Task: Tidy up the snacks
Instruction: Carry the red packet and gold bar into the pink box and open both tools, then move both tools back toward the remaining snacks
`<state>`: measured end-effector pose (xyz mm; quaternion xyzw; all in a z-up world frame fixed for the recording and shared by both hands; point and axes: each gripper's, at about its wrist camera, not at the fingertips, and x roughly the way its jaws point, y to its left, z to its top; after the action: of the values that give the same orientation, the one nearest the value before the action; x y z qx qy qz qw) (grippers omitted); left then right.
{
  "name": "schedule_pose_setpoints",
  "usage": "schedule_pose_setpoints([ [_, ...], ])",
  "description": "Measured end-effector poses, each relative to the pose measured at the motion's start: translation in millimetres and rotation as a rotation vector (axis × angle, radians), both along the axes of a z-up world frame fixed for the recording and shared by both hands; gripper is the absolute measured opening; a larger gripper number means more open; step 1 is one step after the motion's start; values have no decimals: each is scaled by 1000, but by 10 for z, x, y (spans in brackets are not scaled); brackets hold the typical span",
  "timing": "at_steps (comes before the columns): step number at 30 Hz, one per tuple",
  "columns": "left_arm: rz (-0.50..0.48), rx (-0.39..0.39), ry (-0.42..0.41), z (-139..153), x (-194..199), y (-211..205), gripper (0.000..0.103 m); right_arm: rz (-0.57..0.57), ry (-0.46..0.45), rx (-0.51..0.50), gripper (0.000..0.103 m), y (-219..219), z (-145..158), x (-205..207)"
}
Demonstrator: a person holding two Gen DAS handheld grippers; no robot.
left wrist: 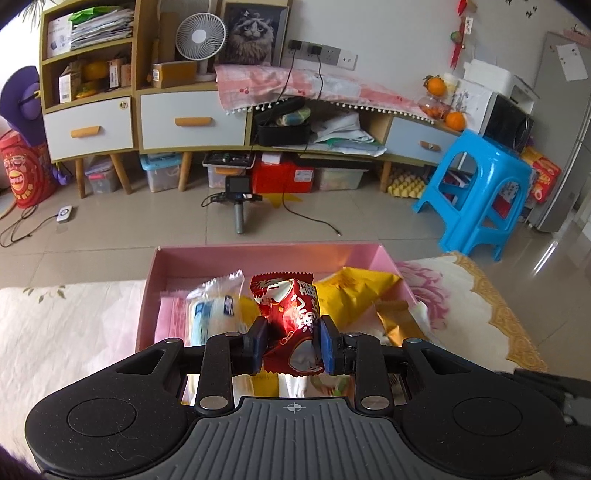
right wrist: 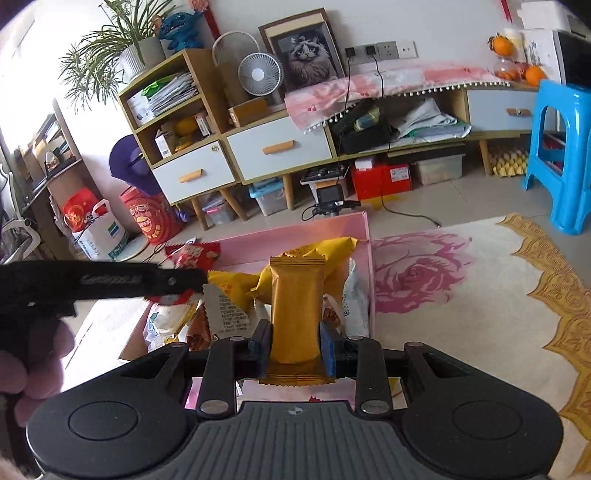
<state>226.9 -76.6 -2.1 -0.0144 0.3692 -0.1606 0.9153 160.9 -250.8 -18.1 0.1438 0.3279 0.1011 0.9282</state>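
While clamped, red packet point(left wrist: 291, 325), gold bar point(right wrist: 295, 314)

A white wall point(left wrist: 388, 33) is being lined by a low cabinet point(left wrist: 192, 122); a blue stool point(left wrist: 480, 184) is standing on the tiled floor point(left wrist: 332, 225), and daylight is being reflected there.

Daylight is flooding in from the far left of the right wrist view, washing that side out to white around the potted plant point(right wrist: 110, 48), while the room is staying evenly bright with soft shadows. Glare is flaring on the red foil snack packet point(left wrist: 291, 314) and streaking across the floor tiles point(left wrist: 554, 247). Fisheye distortion is bending the cabinet point(left wrist: 147, 122) and darkening the corners, and the nearby hand point(right wrist: 33, 373) is blurring
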Motion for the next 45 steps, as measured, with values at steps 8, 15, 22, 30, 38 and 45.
schedule_pose_setpoints([
  [8,24,-7,13,-56,231,-52,27,-15,3,0,19,-6,-81,86],
  [15,18,7,23,-91,278,-42,30,-14,4,-4,20,-6,-102,87],
  [22,25,-8,14,-29,203,51,47,-12,4,1,38,21,-76,70],
  [30,34,-41,-10,114,-16,177,63,-5,-25,-15,56,46,86,-55],
  [38,31,-53,-22,218,-357,359,75,9,-50,-72,70,45,254,-267],
  [45,28,-28,-43,254,-722,527,87,7,-60,-111,80,73,378,-443],
])
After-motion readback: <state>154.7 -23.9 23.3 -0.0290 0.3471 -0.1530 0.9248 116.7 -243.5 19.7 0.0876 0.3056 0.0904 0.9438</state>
